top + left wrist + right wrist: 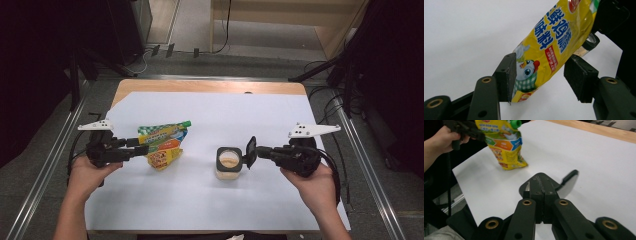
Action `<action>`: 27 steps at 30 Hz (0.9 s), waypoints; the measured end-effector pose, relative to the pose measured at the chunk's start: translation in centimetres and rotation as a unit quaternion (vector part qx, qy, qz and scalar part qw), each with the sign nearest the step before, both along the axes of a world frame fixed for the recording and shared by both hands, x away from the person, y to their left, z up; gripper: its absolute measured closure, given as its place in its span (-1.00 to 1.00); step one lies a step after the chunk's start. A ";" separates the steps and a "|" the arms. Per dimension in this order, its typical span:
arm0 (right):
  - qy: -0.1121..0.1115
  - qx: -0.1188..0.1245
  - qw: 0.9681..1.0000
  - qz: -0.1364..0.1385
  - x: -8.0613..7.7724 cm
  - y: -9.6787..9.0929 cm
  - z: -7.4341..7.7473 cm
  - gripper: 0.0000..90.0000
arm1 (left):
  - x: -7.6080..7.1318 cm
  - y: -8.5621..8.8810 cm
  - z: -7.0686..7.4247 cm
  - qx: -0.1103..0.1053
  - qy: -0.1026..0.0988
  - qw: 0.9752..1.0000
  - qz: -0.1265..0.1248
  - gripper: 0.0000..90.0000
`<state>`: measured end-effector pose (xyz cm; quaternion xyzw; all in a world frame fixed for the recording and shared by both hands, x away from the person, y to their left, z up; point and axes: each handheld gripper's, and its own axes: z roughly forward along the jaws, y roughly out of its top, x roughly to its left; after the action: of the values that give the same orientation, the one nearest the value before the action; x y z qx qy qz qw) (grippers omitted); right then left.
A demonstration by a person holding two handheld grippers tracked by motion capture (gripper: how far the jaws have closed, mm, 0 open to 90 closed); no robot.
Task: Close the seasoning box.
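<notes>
Your left claw (539, 75) straddles the yellow pouch (549, 47), released; your right claw (541, 192) pinches the jar's lid (567, 182).

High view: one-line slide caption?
Left gripper at the yellow spouted pouch; right gripper holds a black lid beside the open jar on the white table.

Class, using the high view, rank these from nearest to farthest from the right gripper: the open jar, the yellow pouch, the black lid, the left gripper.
1. black lid, clamped at the right gripper tips.
2. open jar, just left of it.
3. yellow pouch, left of centre.
4. left gripper, far left, at the pouch.
</notes>
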<state>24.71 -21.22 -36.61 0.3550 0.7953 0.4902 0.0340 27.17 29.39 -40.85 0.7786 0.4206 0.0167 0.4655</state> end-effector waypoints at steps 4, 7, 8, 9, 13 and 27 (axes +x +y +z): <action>0.005 0.002 1.000 -0.024 0.5 -1.0 -0.4 1.00 | -0.1 0.5 -0.2 0.002 0.001 1.000 0.006 -0.03; 0.011 0.000 0.999 -0.036 0.9 -1.5 -1.2 1.00 | -0.1 0.9 -0.3 -0.001 0.002 1.000 0.009 -0.04; 0.017 0.000 0.999 -0.040 1.0 -1.5 -1.5 1.00 | -0.2 1.0 -0.4 0.000 0.002 1.000 0.007 -0.04; 0.019 0.000 0.999 -0.041 1.1 -1.5 -1.8 1.00 | -0.2 1.2 -0.4 0.001 0.001 1.000 0.007 -0.04; 0.030 -0.001 0.999 -0.040 1.5 -1.2 -2.8 1.00 | -0.3 1.7 -0.4 0.001 0.000 1.000 0.012 -0.05; 0.035 -0.005 0.999 -0.028 1.6 0.0 -3.4 1.00 | -0.1 3.3 -1.3 0.009 0.016 0.998 0.055 -0.04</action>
<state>26.34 -21.24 -40.04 0.3938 0.7883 0.4723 0.0220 27.05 32.70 -42.15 0.7588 0.4697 0.0332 0.4500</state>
